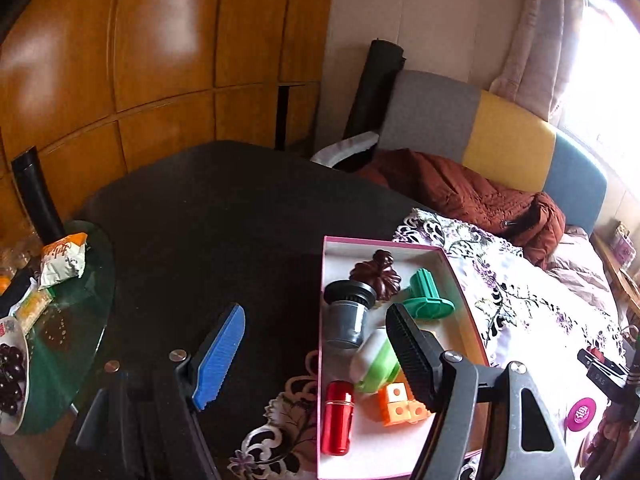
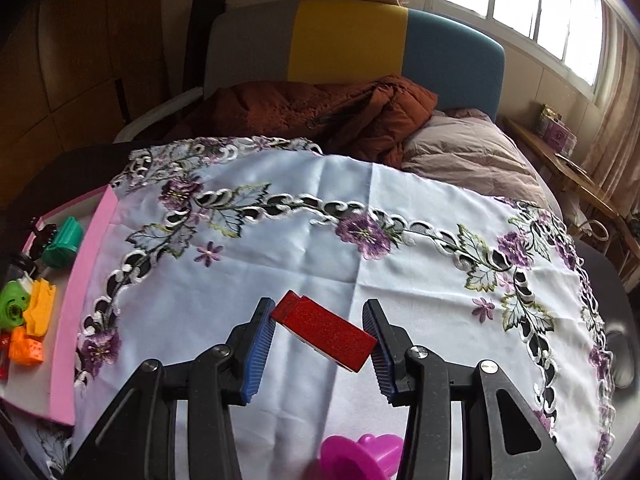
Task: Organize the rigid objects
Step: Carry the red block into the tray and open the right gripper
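Right gripper point(image 2: 320, 344) held the red block point(image 2: 325, 333) cornerwise, so it needed a steady carry toward the pink box point(image 2: 86, 280) at nine o'clock, while left gripper point(image 1: 316, 348) stood wide and empty.

My right gripper point(image 2: 323, 330) is clamping a red block point(image 2: 326, 332) diagonally above the embroidered cloth point(image 2: 320, 208); the pink-walled box point(image 2: 86, 280) is lying at nine o'clock.

Daylight's pouring through the window point(image 2: 516, 4) on your right; wooden wall panels point(image 1: 160, 52) are gleaming behind the chair point(image 2: 352, 36).
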`<state>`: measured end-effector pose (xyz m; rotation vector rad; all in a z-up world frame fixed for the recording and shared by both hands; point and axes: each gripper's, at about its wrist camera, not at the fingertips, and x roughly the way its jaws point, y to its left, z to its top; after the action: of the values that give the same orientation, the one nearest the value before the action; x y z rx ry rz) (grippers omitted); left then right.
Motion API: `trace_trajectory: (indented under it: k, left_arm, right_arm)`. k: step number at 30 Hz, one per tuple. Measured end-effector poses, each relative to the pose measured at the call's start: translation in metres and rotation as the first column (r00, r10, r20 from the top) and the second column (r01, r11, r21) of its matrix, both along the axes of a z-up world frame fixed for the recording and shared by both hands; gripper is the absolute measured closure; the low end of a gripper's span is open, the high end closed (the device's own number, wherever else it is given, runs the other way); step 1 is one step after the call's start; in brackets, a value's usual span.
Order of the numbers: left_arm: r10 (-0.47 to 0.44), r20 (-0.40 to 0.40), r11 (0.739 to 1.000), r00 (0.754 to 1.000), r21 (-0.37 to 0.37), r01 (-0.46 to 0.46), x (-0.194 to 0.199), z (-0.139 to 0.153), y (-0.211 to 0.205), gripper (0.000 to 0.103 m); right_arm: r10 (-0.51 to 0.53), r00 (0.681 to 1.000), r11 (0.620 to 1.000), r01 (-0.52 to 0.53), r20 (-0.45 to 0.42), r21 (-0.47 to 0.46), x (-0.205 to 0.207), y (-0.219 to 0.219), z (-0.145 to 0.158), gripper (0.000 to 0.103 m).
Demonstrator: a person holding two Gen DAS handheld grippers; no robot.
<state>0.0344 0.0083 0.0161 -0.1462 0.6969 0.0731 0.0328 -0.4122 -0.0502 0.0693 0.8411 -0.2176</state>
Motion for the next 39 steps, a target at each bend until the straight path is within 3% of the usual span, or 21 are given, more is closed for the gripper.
trace_trajectory:
  k: [10, 20, 29, 39]
  left_arm:
    - [0.015, 0.0, 1.0, 1.0, -0.007, -0.015, -0.003, 0.0, 0.016, 0.029]
    - [0.013, 0.009, 1.0, 1.0, -0.008, -0.013, -0.004, 0.0, 0.022, 0.029]
    - [0.019, 0.012, 1.0, 1.0, -0.011, -0.019, -0.005, 0.0, 0.027, 0.029]
    - [0.018, 0.01, 1.0, 1.0, -0.01, -0.018, -0.005, -0.001, 0.03, 0.029]
  right_arm:
    - [0.221, 0.973, 0.971, -0.227, 0.072, 0.08, 0.0, 0.098, 0.022, 0.057]
    - [0.467, 0.883, 0.875, -0.47, 0.057, 0.117, 0.003, 0.199, 0.018, 0.057]
    - [0.561, 0.827, 0.823, -0.55, -0.051, 0.14, 0.017, 0.245, -0.012, 0.057]
    - [0.55, 0.834, 0.829, -0.536, -0.056, 0.161, 0.018, 0.246, -0.018, 0.055]
